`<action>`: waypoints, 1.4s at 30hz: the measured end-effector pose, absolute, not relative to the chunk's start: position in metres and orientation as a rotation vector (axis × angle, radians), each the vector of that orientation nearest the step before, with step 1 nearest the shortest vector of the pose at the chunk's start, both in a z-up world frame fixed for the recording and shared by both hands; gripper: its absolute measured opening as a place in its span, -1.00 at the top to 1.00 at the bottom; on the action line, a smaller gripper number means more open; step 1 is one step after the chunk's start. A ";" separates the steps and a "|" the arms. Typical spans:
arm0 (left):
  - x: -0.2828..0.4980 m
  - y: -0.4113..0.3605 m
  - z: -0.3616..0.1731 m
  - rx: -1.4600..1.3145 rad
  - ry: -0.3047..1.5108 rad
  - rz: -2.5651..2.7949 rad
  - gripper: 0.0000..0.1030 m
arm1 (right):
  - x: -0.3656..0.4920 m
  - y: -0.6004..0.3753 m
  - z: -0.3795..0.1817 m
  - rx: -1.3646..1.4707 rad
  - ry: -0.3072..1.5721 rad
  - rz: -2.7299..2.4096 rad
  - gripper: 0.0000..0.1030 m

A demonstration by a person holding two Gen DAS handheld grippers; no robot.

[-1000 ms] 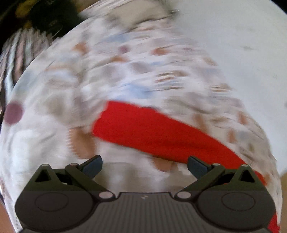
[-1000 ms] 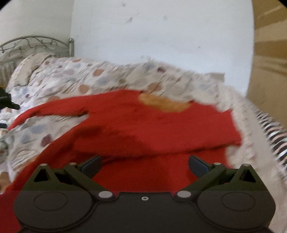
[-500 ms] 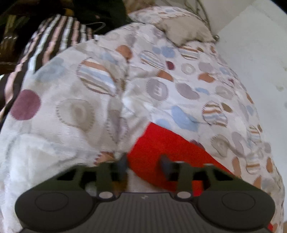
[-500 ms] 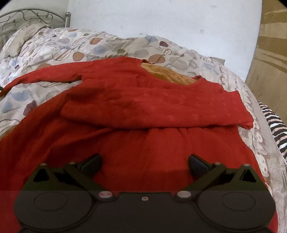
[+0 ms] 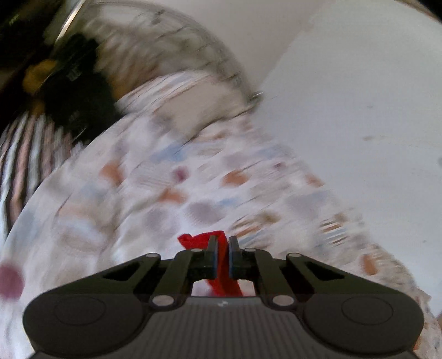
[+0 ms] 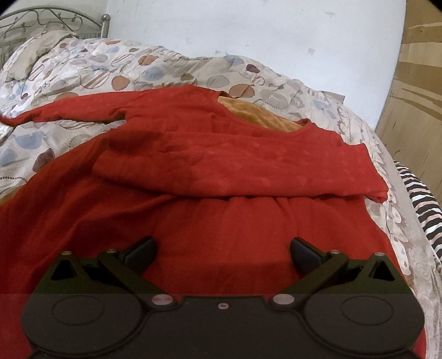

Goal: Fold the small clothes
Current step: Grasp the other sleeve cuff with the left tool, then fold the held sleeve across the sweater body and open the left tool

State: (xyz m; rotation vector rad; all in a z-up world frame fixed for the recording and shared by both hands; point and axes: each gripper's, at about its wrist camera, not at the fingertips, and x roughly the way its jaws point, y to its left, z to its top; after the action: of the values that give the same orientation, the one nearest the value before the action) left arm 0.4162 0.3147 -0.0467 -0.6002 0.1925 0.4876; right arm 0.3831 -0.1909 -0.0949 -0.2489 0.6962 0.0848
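Note:
A red long-sleeved garment (image 6: 221,171) lies spread on the patterned bedspread (image 6: 83,69), neck opening with an orange lining (image 6: 259,116) at the far side. Its right sleeve is folded across the chest; its left sleeve (image 6: 69,106) stretches out to the left. My right gripper (image 6: 222,248) is open and empty, hovering over the lower body of the garment. My left gripper (image 5: 222,248) is shut on the red sleeve end (image 5: 201,240), which sticks out past the fingertips and hangs down between the fingers. The left wrist view is motion-blurred.
A metal bed headboard (image 6: 41,19) and a pillow (image 6: 36,52) lie at the far left. A white wall (image 6: 248,27) runs behind the bed. A striped blanket (image 6: 422,198) lies at the right edge, wooden furniture (image 6: 414,82) beyond. Dark clutter (image 5: 69,96) sits beside the bed.
My left gripper has shut on the sleeve end and lifted it, the view swinging up toward the headboard. My right gripper has stayed open and come slightly closer over the garment.

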 end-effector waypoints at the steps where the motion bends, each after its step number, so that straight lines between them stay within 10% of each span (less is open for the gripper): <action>1: 0.419 0.308 -0.032 -0.570 0.162 0.454 0.89 | 0.383 -0.191 -0.095 -0.246 0.693 0.085 -0.99; 16: 0.431 0.087 0.108 -0.242 -0.031 -0.141 0.89 | 0.296 -0.277 -0.019 0.051 0.417 -0.106 -0.99; 36: 0.380 -0.160 -0.052 0.035 0.430 -0.631 0.85 | 0.174 -0.391 -0.019 0.078 0.462 -0.513 -0.99; 39: 0.382 -0.154 -0.055 -0.035 0.520 -0.658 0.75 | 0.169 -0.389 -0.021 0.082 0.469 -0.513 -0.99; 42: 0.382 -0.142 -0.053 -0.063 0.561 -0.662 -0.29 | 0.166 -0.383 -0.022 0.088 0.472 -0.494 -0.99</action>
State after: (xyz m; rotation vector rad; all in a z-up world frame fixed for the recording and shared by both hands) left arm 0.3822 -0.1423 -0.0533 -0.0630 0.5605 -0.6620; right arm 0.1664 -0.3831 -0.0218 0.0876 0.4721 -0.4936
